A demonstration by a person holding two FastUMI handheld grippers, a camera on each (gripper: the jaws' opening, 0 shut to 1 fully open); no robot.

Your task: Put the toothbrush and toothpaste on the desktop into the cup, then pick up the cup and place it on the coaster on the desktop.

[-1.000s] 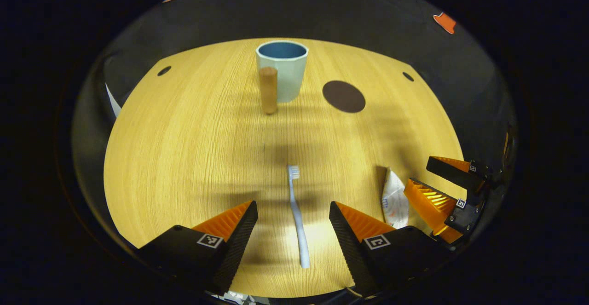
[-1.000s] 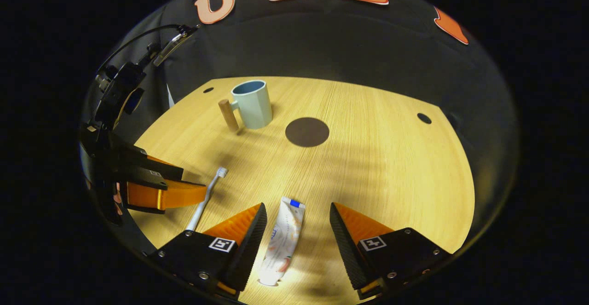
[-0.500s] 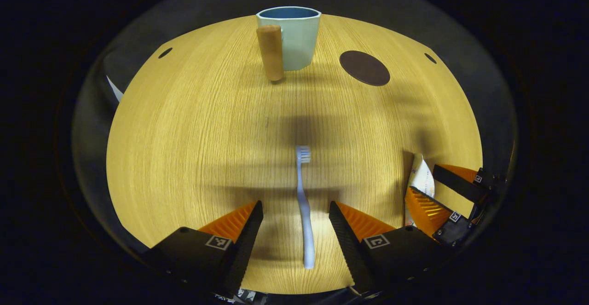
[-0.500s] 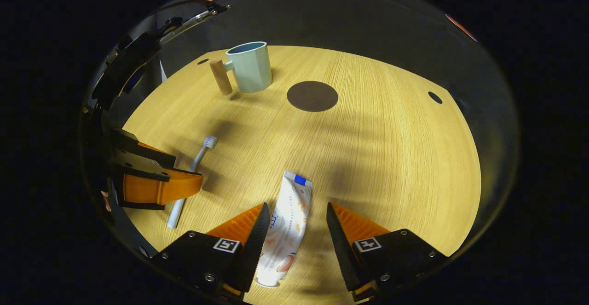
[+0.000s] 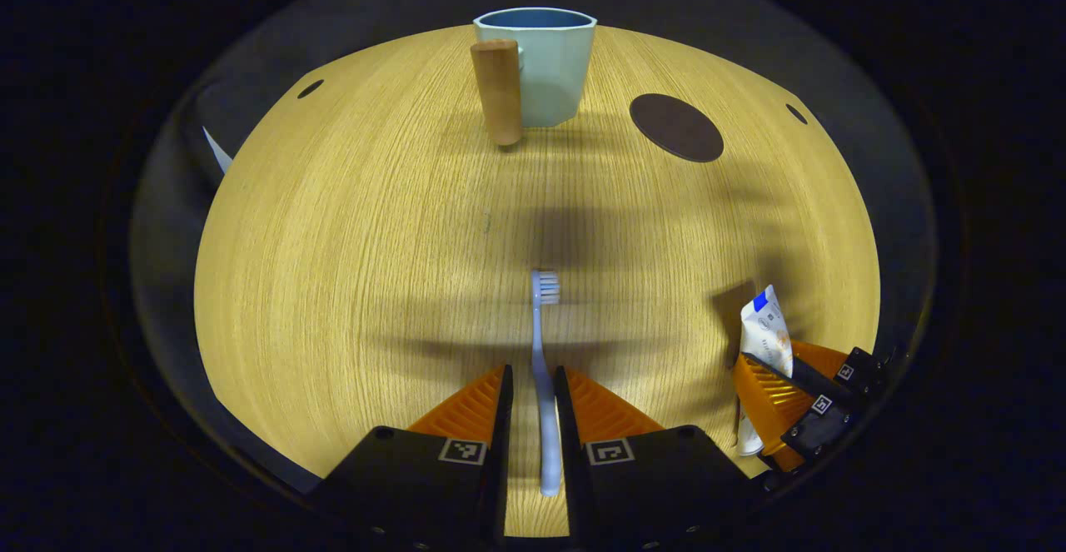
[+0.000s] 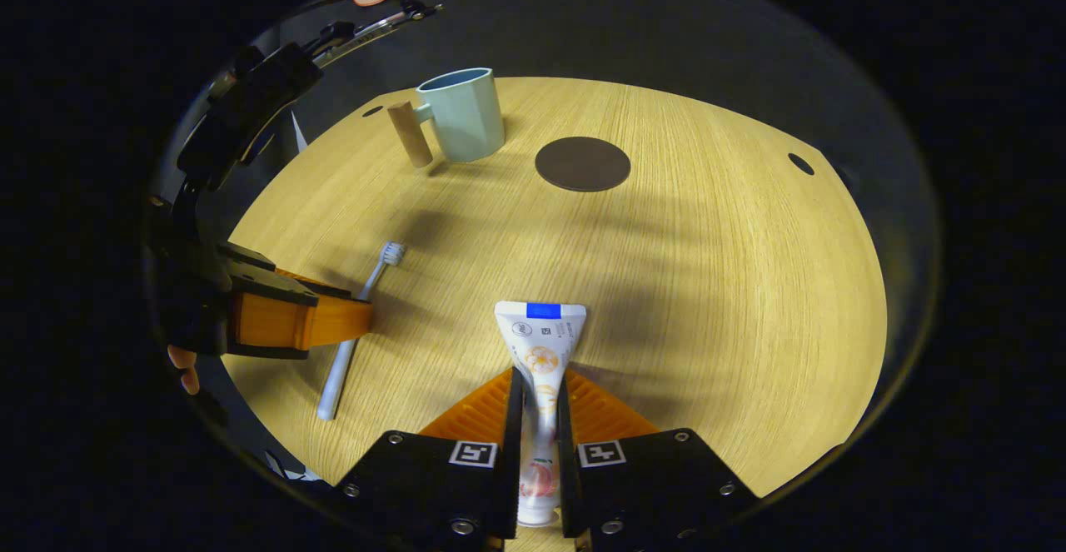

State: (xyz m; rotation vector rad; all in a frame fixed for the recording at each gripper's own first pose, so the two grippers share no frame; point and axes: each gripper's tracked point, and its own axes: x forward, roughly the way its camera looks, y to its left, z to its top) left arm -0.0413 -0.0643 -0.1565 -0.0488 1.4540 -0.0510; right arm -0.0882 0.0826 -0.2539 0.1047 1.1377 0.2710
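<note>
Hand-held gripper [image 6: 533,419] clamping toothpaste [image 6: 540,352], cup [image 6: 460,115] beyond

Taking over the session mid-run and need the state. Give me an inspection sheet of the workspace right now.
Surface: wooden desktop, lit, shadowed bands.
Toothbrush: flat, handle between the left gripper fingers.
Toothpaste: clamped by the right gripper.
Cup: upright, nothing seen inside, wooden handle.
Coaster: bare, beside the cup.
Clutter: nothing seen.
Cables: one over the left gripper, right gripper view.
Surroundings: black cloth wall.
</note>
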